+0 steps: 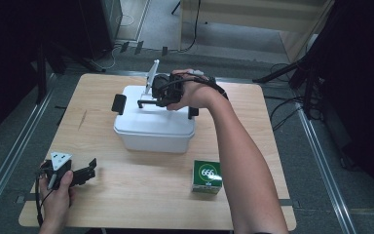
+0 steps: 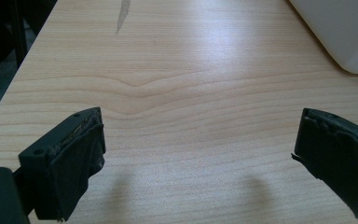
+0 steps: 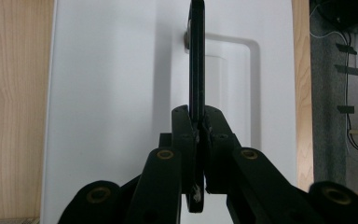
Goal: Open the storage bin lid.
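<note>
Centrally on wooden counter (image 1: 126, 180): white plastic box (image 1: 151, 131), rectangular, rounded corners, lid on, black clips at left and right ends. Lid top smooth, with shallow recessed rectangle visible in right gripper view. Thin black carry handle (image 3: 196, 60) raised on edge above lid, running lengthwise away from camera in right gripper view, one end pivoting at a small fitting on lid. Right gripper (image 1: 161, 90) held over box middle, jaws closed tight on near part of handle, one pad on each flat side, handle edge projecting beyond the tips. Green-and-white carton (image 1: 207, 177) marked 666 near front right, apart from box. Left gripper (image 1: 78, 173) low at front left corner of counter, well apart from box, jaws spread wide, nothing between them, bare wood beneath.
</note>
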Tool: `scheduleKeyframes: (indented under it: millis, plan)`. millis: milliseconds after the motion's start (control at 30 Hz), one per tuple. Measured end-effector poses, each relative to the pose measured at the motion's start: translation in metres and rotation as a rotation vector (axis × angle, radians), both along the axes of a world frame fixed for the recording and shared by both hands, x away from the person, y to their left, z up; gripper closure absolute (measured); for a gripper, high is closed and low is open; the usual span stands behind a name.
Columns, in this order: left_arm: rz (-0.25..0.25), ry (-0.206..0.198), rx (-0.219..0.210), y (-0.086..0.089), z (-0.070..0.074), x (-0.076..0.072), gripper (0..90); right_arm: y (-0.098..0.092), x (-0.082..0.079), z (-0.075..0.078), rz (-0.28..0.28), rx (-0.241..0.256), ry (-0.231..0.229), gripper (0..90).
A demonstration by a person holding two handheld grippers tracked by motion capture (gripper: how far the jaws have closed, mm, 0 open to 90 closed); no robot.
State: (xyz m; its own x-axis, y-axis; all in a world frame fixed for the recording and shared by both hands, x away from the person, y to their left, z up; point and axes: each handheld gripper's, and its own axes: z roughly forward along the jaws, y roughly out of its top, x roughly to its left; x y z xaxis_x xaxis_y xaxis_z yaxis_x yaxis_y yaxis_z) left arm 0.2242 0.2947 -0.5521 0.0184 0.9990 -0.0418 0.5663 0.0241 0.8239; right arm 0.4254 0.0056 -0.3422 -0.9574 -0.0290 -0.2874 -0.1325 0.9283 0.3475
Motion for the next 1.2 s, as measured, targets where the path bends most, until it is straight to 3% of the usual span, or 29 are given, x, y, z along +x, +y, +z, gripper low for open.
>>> scheduleKeyframes:
  millis: [167,533,700,800,1200]
  plan:
    - [0.007,0.000,0.004,0.000,0.000,0.000,2.4,-0.002,-0.001,0.006,0.026,0.022,-0.002,86.0]
    - [0.018,-0.007,0.009,0.000,0.001,-0.001,2.4,-0.010,-0.005,0.021,0.018,0.043,-0.022,86.0]
    - [0.030,-0.030,0.010,0.000,0.001,-0.002,2.4,-0.016,-0.005,0.027,0.030,0.057,-0.031,86.0]
    - [0.034,-0.045,0.015,0.000,0.001,-0.003,2.4,-0.022,-0.006,0.032,0.007,0.056,-0.038,85.9]
    - [0.060,-0.147,0.023,0.005,0.005,-0.007,2.4,-0.056,-0.005,0.039,-0.018,0.062,-0.049,85.9]
